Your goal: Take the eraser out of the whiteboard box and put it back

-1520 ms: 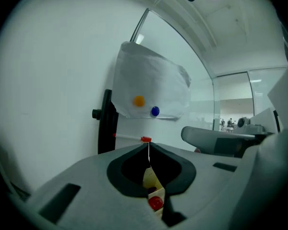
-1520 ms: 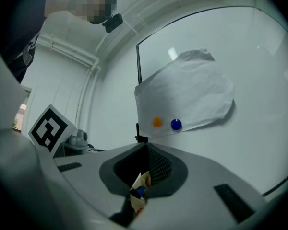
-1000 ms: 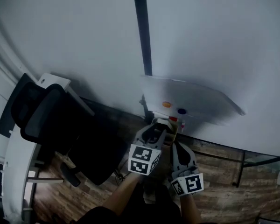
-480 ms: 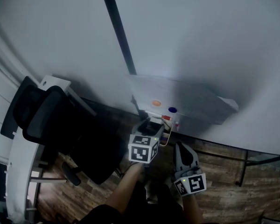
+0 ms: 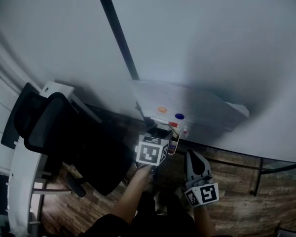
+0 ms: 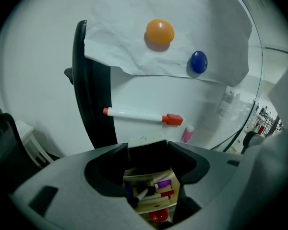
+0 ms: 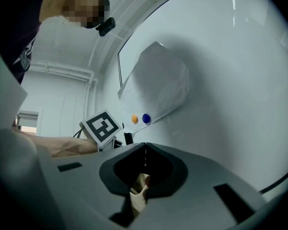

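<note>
My left gripper points down into the wooden whiteboard box, which hangs below the whiteboard. Its jaws stand wide open. The dark eraser sits between them at the top of the box, above several markers. In the head view the left gripper is over the box, its marker cube toward me. My right gripper hangs a little to the right and lower, pointing at the board. In its own view the right gripper has its jaws shut with nothing held.
A sheet of paper is pinned to the whiteboard by an orange magnet and a blue magnet. A red-capped marker and a pink one cling below it. A black office chair stands left.
The left gripper has tipped downward and sunk over the box, and its jaws have opened off the eraser. The right gripper has shifted slightly.
</note>
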